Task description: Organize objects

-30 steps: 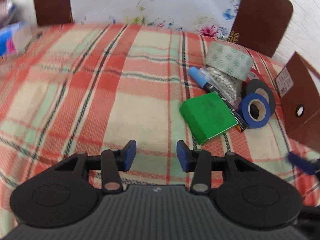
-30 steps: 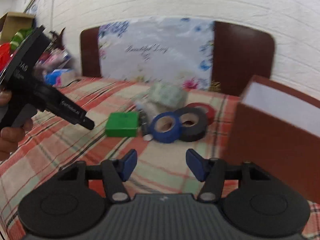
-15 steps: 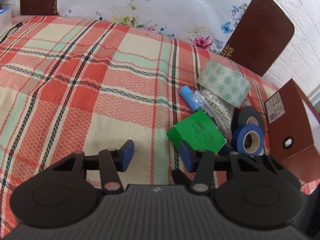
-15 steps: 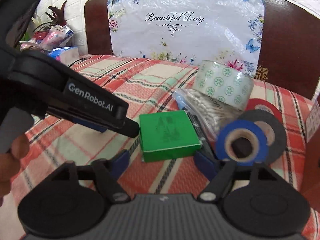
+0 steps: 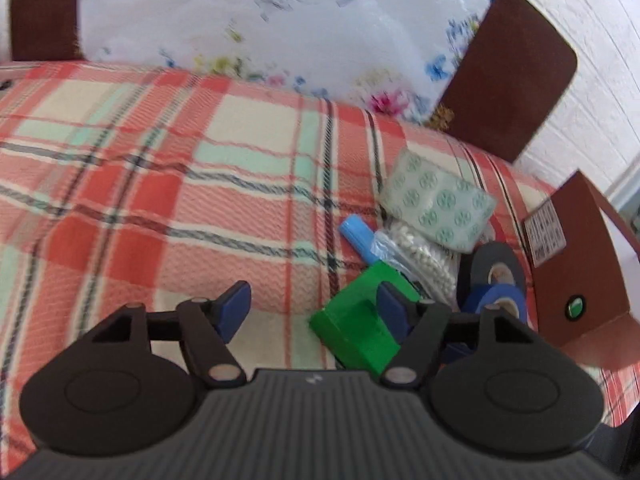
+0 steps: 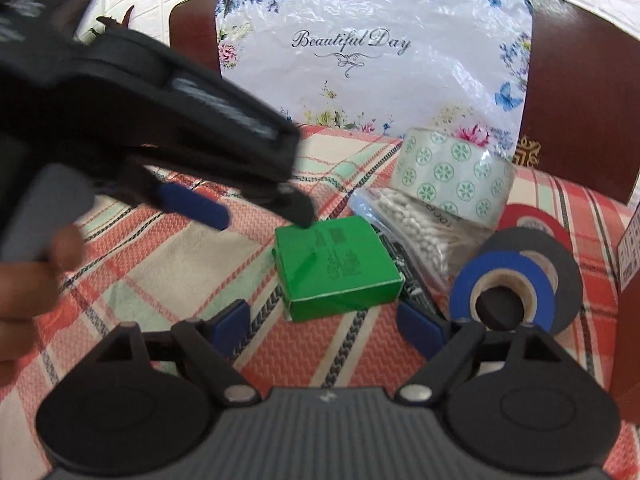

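A home bedroom is showing here: a plaid bedspread (image 5: 160,184) is lying before a brown headboard (image 6: 580,92) against a white brick wall (image 5: 592,40).

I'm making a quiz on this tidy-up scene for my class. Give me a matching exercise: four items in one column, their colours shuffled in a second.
Items:
1. small box
2. nearest tape roll
3. patterned tape roll
4. tape roll behind the nearest one

Colours:
A. black
B. pale with green dots
C. green
D. blue

Pairs: 1-C, 2-D, 3-B, 4-A
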Motion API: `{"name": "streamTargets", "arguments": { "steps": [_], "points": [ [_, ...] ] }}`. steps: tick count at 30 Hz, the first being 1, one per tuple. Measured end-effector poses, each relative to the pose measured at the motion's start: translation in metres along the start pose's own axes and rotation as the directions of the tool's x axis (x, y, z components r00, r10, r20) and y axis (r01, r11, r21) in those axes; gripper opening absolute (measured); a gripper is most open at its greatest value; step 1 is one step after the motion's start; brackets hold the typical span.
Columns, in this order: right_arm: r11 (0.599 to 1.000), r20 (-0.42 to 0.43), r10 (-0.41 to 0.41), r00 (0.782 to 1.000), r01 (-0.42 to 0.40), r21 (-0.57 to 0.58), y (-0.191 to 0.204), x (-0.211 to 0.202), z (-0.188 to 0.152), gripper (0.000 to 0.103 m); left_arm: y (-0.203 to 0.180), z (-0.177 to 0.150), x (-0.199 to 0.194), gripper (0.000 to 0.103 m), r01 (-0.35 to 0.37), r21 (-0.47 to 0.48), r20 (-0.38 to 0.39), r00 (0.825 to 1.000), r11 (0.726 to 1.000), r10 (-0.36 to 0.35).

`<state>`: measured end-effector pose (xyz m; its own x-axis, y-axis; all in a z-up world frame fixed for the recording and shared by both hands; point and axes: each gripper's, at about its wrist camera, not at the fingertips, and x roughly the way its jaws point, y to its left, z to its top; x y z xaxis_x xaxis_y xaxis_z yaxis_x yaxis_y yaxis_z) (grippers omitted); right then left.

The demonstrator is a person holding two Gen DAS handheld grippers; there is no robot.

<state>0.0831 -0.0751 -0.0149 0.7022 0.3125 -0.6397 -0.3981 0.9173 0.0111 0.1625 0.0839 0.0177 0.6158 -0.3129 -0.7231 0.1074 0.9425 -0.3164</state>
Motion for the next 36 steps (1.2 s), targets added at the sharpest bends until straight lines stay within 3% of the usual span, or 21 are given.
{"name": "streamTargets", "arguments": {
  "steps": [1, 4, 6, 10, 11, 18, 24, 27, 32, 36],
  "points": [
    [1.000, -0.001, 0.001, 1.000, -0.001, -0.004, 0.000, 0.001, 0.000, 0.085, -0.001, -0.002, 0.002, 0.072, 0.026, 0.012, -0.001, 1.000, 1.000, -0.026],
    [1.000, 0.003, 0.004, 1.000, -0.004, -0.022, 0.000, 0.007, 0.003, 0.083, -0.012, -0.011, 0.000, 0.061, 0.069, 0.067, -0.007, 0.998, 0.995, -0.069],
    [1.000, 0.003, 0.008, 1.000, -0.008, -0.017, 0.000, 0.009, 0.005, 0.081, -0.019, -0.018, -0.004, 0.061, 0.035, 0.090, 0.003, 0.999, 0.995, -0.035],
    [1.000, 0.000, 0.023, 1.000, -0.023, 0.012, -0.005, -0.004, 0.001, 0.055, -0.024, -0.038, -0.018, 0.058, 0.062, 0.076, -0.025, 0.998, 0.995, -0.060],
    [0.999, 0.000, 0.028, 1.000, -0.028, 0.020, -0.007, -0.011, -0.003, 0.053, -0.027, -0.046, -0.023, 0.056, 0.085, 0.084, -0.036, 0.996, 0.993, -0.082],
    [1.000, 0.053, -0.018, 0.998, 0.018, -0.004, -0.009, -0.075, -0.050, 0.053, -0.070, -0.101, -0.047, 0.054, 0.126, 0.175, -0.060, 0.991, 0.977, -0.118],
    [0.995, 0.192, -0.093, 0.977, 0.100, -0.025, -0.020, -0.119, -0.061, 0.053, -0.108, -0.097, -0.061, 0.053, 0.143, 0.223, -0.050, 0.990, 0.964, -0.135],
    [0.994, 0.215, -0.113, 0.970, 0.113, 0.013, -0.036, -0.129, -0.059, 0.053, -0.130, -0.093, -0.061, 0.052, 0.129, 0.261, -0.038, 0.992, 0.957, -0.124],
    [0.996, 0.128, -0.076, 0.989, 0.069, 0.064, -0.061, -0.128, -0.071, 0.056, -0.143, -0.100, -0.054, 0.053, 0.160, 0.288, -0.141, 0.982, 0.944, -0.124],
    [0.996, 0.045, 0.003, 0.999, -0.008, 0.094, -0.072, -0.130, -0.092, 0.064, -0.129, -0.111, -0.073, 0.055, 0.186, 0.284, -0.149, 0.978, 0.940, -0.149]
  ]
}}
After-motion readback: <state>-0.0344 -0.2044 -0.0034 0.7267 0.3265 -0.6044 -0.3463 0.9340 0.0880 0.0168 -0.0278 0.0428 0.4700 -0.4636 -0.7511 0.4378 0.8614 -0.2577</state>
